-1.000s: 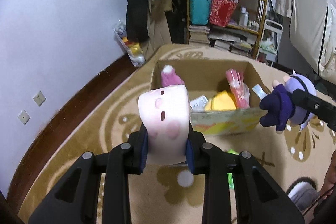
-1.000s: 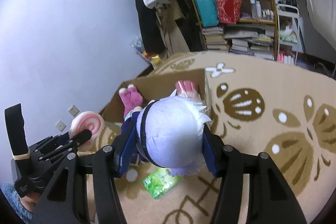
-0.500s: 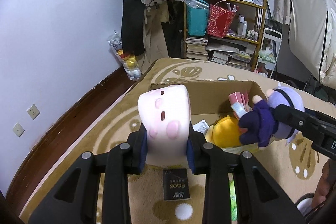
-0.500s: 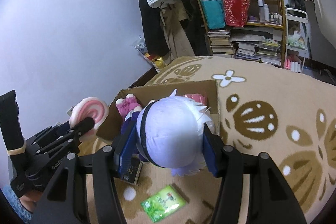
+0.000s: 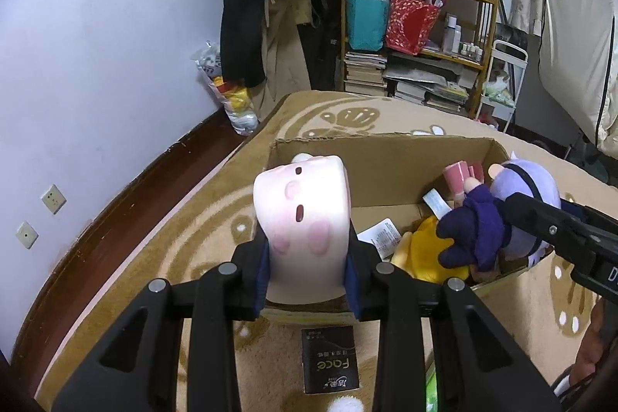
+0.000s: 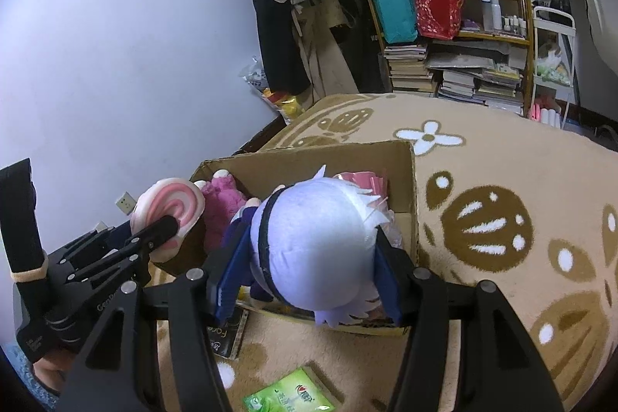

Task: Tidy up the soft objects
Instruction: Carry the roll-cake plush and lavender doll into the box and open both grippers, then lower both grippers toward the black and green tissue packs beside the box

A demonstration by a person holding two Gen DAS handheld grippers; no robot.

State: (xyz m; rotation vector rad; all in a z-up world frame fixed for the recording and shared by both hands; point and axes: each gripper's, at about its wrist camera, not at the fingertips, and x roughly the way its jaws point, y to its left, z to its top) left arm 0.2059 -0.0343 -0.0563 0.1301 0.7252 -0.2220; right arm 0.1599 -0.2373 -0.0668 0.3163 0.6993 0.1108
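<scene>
Left wrist view. My left gripper (image 5: 307, 271) was clamped narrowly on a pink-and-white roll plush (image 5: 303, 215), its blue pads denting the soft sides. The plush stood upright just over the near wall of the cardboard box (image 5: 382, 157). Inside the box lay a yellow plush (image 5: 421, 253) and pink packets (image 5: 461, 176) with paper tags. To the right, over the box's near right corner, my right gripper (image 5: 513, 219) carried a purple-haired doll (image 5: 502, 215). A black packet (image 5: 330, 360) lay flat on the beige rug (image 5: 185, 246), just in front of the box.

I judged that letting go here could drop the roll plush onto the near wall, so that it rolls back to the rug; the rounded, springy body would cause it.

Right wrist view. My right gripper (image 6: 309, 269) stood about half open, pressed on the doll's (image 6: 313, 242) round, smooth fabric head, above the box's (image 6: 336, 157) near edge. A magenta plush (image 6: 222, 207) sat in the box's far left corner. The left gripper (image 6: 162, 234) with the swirl-ended plush (image 6: 170, 207) hung beside the box's left wall. A glossy green packet (image 6: 289, 392) lay on the rug (image 6: 502, 180) nearer than the box.

The two grippers were close together over a crowded box; I judged that they could collide, or the doll could perch on the pile and tip out.
</scene>
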